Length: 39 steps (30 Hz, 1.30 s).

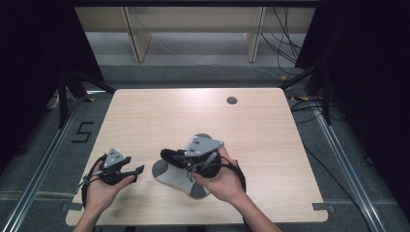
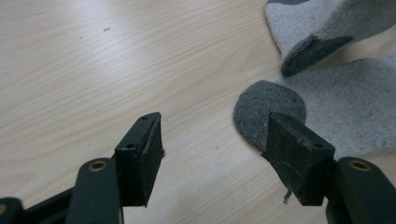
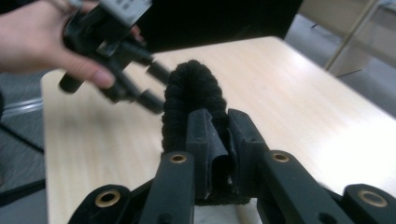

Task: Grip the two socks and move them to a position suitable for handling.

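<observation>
Looks like you're mid sock-sorting: your right tongs (image 1: 167, 155) are clamped on one black sock (image 3: 191, 100), held just above the grey socks (image 1: 180, 175) on the table (image 1: 241, 135). Left tongs (image 2: 212, 154) are spread open, empty, just left of the grey ones. I count two grey. Next up, probably grab the grey toe.

On the worktop (image 1: 145, 116): two grey socks (image 2: 355, 98), one black sock (image 3: 191, 93). Two claws, left (image 1: 138, 171) and right (image 1: 167, 155).
</observation>
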Each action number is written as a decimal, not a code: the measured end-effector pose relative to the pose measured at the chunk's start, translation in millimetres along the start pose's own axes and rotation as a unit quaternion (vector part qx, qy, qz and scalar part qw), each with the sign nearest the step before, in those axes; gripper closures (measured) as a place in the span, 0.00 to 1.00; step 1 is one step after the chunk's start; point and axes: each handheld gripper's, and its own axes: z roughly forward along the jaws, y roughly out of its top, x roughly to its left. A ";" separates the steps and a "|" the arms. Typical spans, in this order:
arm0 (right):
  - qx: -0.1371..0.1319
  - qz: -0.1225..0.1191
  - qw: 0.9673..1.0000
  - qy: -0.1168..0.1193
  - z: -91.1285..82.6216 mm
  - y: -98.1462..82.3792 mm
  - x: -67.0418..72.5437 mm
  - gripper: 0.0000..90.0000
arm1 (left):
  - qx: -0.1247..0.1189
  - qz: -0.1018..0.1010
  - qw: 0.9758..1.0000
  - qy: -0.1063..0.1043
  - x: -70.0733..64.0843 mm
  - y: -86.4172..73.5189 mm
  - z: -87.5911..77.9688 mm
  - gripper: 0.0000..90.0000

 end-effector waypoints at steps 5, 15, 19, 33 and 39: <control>-0.007 0.012 1.000 -0.019 -10.2 4.8 -15.3 0.89 | -0.010 0.007 1.000 -0.017 -9.1 10.9 6.4 0.40; -0.016 0.013 0.999 -0.030 -15.7 7.4 -25.7 0.89 | -0.021 0.042 0.995 -0.090 -37.7 46.1 35.0 0.38; -0.015 0.016 0.999 -0.030 -16.9 7.3 -27.7 0.89 | -0.047 0.055 0.991 -0.111 -46.8 65.1 35.1 0.36; -0.010 0.017 1.000 -0.020 -18.6 7.2 -31.1 0.89 | -0.091 0.094 0.975 -0.177 -61.2 100.6 36.7 0.31; -0.012 0.018 1.000 -0.020 -18.3 7.6 -31.1 0.89 | -0.101 0.102 0.969 -0.202 -64.9 106.2 35.5 0.41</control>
